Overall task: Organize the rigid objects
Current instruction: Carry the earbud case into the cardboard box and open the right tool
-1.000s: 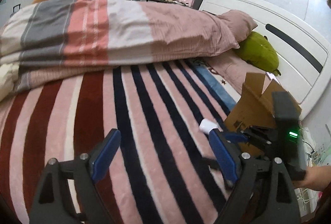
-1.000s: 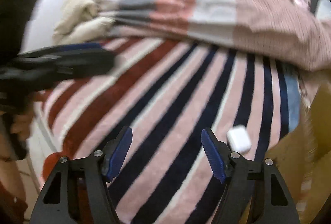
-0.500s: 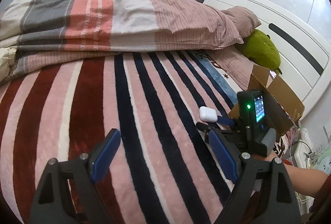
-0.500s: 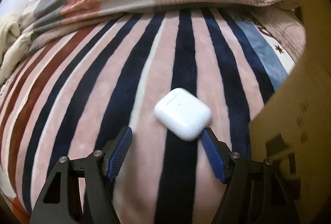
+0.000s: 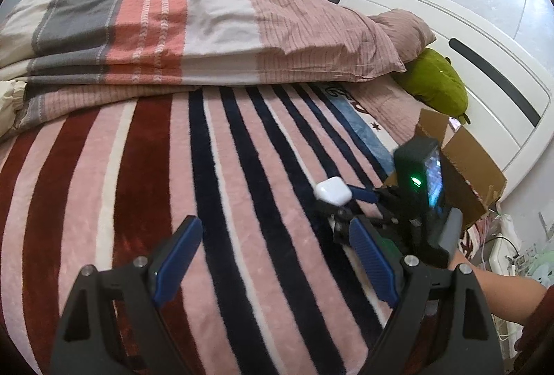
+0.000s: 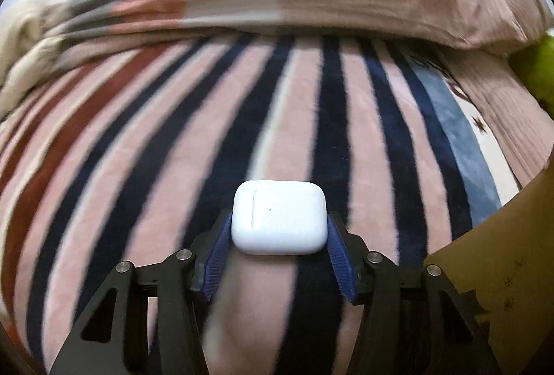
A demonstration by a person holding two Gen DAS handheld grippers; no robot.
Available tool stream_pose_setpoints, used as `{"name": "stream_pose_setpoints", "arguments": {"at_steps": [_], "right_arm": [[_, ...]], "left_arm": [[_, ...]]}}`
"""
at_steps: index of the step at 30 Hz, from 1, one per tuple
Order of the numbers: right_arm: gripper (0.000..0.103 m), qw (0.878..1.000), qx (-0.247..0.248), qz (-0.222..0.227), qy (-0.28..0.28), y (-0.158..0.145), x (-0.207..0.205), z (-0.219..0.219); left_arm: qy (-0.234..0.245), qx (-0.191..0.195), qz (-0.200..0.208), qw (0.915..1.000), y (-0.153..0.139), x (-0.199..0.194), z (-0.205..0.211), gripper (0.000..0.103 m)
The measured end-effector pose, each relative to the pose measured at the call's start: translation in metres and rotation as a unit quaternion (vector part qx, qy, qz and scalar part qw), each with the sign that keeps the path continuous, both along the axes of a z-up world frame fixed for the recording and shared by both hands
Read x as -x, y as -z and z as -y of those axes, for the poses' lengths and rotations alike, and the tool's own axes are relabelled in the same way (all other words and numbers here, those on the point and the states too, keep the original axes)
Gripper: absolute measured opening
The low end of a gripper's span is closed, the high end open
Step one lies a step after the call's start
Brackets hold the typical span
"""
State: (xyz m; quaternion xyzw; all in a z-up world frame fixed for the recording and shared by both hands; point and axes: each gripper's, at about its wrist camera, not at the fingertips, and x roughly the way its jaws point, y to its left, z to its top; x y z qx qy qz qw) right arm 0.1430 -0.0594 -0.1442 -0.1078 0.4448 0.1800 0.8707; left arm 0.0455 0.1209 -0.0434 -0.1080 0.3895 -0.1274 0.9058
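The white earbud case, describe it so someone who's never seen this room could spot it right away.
Start at the bed's striped blanket, then go to its edge by the open cardboard box. There the white earbud case sits clamped between the blue pads of the right gripper. It is the only small, glossy, rounded white item around.
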Motion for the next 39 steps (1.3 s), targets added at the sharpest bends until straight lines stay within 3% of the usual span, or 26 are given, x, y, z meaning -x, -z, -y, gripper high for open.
{"name": "stream_pose_setpoints", "arguments": {"at_steps": [4,9,13,17,21,28,36,39], "right_arm": [[0.049,0.996,-0.033,0.018,-0.082,-0.038,0.036,-0.014],[0.049,0.986,-0.077,0.038,-0.146,-0.088,0.072,-0.014],[0.049,0.979,-0.091,0.070,-0.170,-0.124,0.088,0.002],[0.049,0.979,-0.085,0.093,-0.163,-0.144,0.089,0.026],[0.049,0.981,-0.076,0.104,-0.143,-0.152,0.081,0.059],[0.049,0.989,-0.054,0.105,-0.095,-0.160,0.064,0.121],[0.049,0.995,-0.036,0.080,-0.056,-0.157,0.047,0.170],[0.049,0.996,-0.031,0.067,-0.049,-0.153,0.044,0.176]], "left_arm": [[0.022,0.015,0.000,0.9996,-0.009,-0.003,0.013,0.085],[0.064,0.037,0.003,0.9973,-0.025,-0.010,0.046,0.084],[0.100,0.054,0.009,0.9935,-0.038,-0.019,0.077,0.069],[0.136,0.063,0.014,0.9887,-0.052,-0.030,0.112,0.046],[0.161,0.033,0.015,0.9863,-0.064,-0.046,0.156,0.043],[0.207,0.010,0.007,0.9784,-0.069,-0.073,0.228,0.043],[0.229,0.005,-0.011,0.9735,-0.061,-0.092,0.272,0.043],[0.225,-0.004,-0.009,0.9743,-0.059,-0.093,0.277,0.056]]}}
